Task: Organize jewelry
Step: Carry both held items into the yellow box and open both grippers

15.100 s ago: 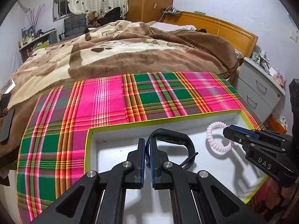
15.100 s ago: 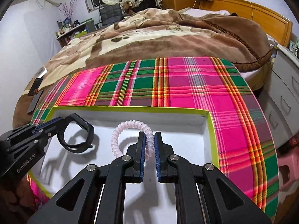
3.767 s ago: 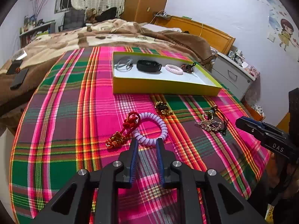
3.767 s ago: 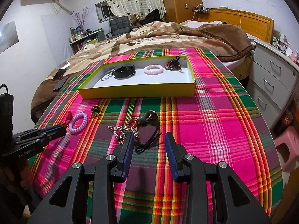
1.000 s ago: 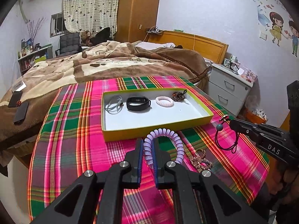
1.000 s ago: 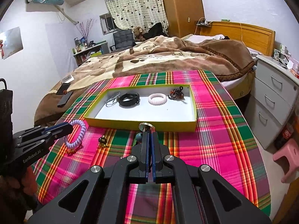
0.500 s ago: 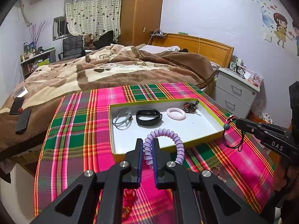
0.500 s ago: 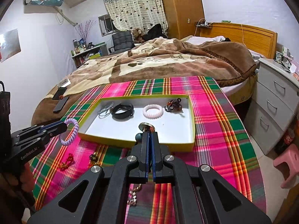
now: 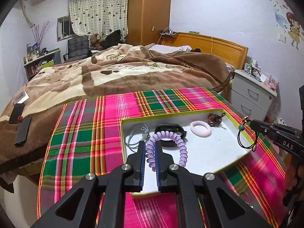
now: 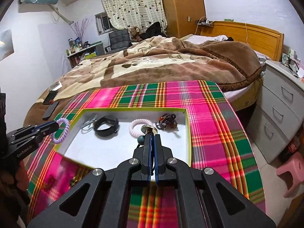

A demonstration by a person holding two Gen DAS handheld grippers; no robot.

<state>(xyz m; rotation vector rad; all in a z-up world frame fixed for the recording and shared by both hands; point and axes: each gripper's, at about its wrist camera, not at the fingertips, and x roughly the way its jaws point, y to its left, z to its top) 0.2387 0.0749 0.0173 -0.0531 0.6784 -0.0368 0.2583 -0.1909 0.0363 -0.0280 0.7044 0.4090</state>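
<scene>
The left gripper [image 9: 150,152] pinches a lilac spiral coil bracelet [image 9: 179,144]; the right gripper [image 10: 152,142] clamps a black cord with a teal bead [image 9: 245,137]. Released carelessly, either could land on pieces already in the shallow yellow-rimmed white tray [image 9: 214,153] — or the cord may snag and tangle.

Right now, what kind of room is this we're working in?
Almost certainly a home bedroom: a bed with a brown blanket and wooden headboard, a tall wardrobe, and a grey bedside drawer unit.

Bright, even indoor light, soft shadows inside the tray [image 10: 188,133], fisheye-bent dark corners, motion-blurred near cloth [image 10: 152,195].
</scene>
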